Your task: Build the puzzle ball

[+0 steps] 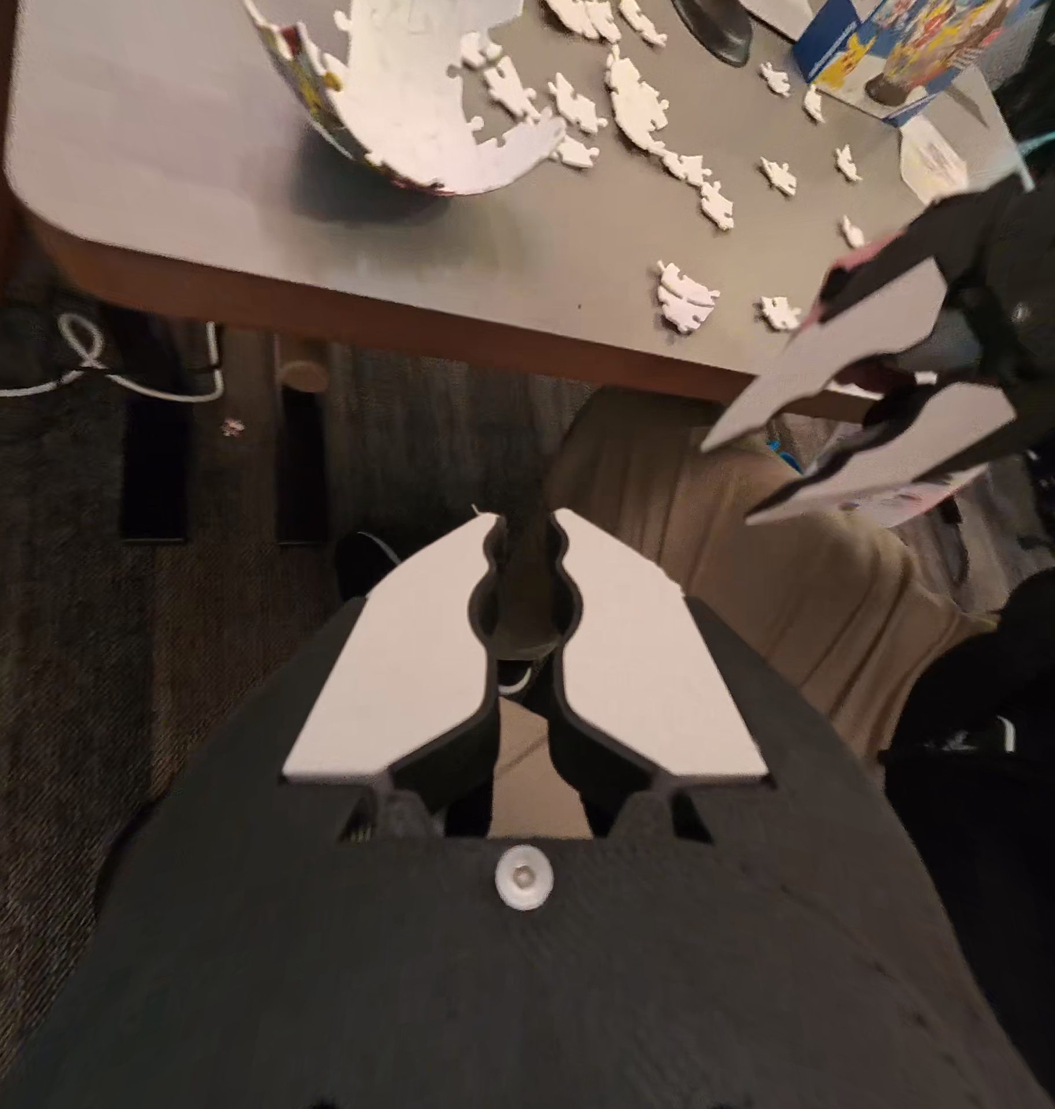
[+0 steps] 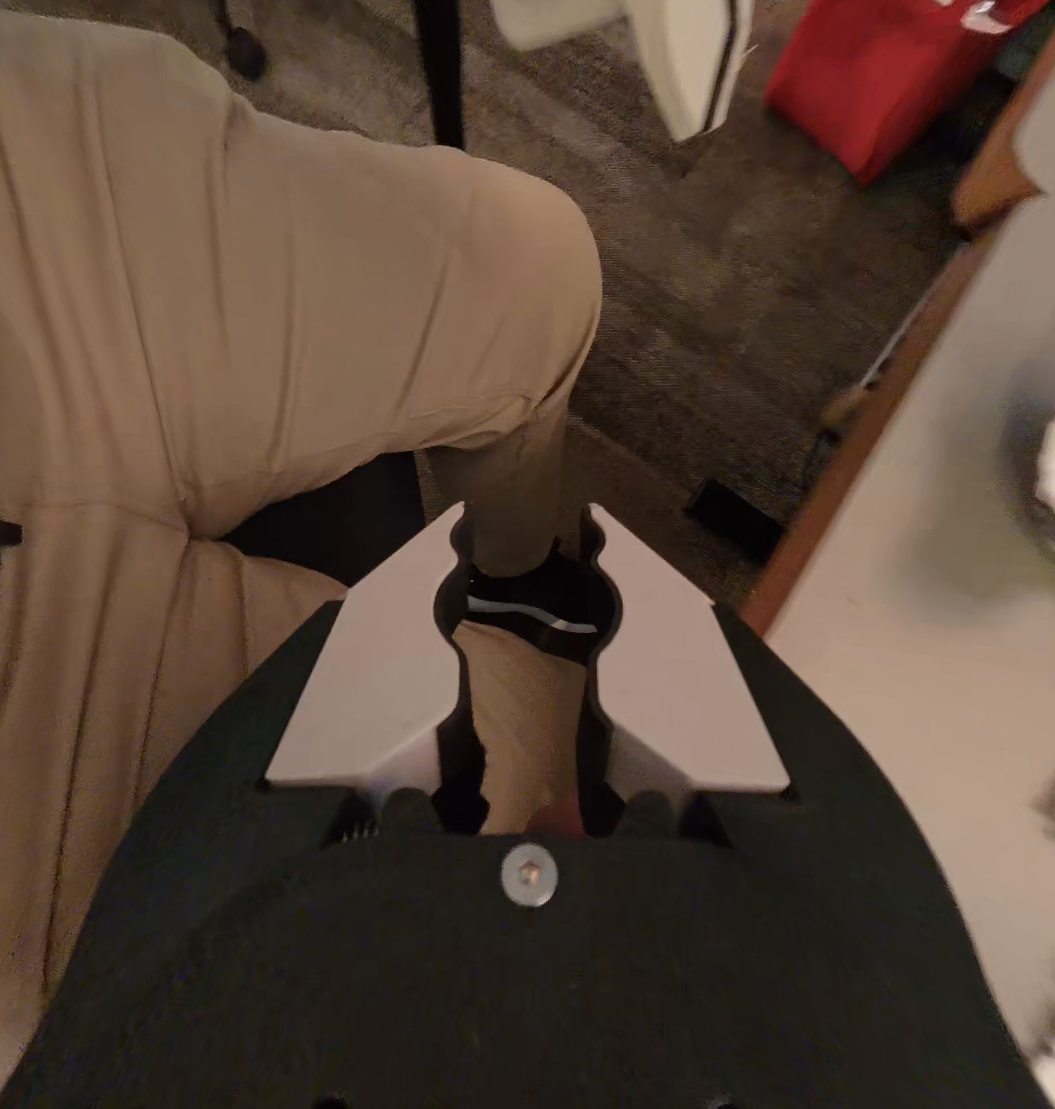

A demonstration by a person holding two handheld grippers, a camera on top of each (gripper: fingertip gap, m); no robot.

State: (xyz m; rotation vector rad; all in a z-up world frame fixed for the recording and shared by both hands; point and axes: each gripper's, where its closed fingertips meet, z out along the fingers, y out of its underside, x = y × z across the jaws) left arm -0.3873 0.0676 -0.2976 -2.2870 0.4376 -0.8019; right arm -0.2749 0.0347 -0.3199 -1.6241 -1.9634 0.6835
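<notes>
Many loose pieces (image 1: pixel 636 105) crowd table (image 1: pixel 153 120) beside half-built puzzle ball (image 1: pixel 405 102).

From my feed the grey surface (image 1: pixel 183 180) carries a half-built puzzle ball (image 1: pixel 405 102), with loose white pieces (image 1: pixel 639 102) scattered right of it.

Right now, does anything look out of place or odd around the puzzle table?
Yes. One small pale piece lies on the dark carpet below the table, apart from the loose pieces on top; it may have fallen. It's too blurred to confirm. The half-built ball rests tilted near the table's edge.
</notes>
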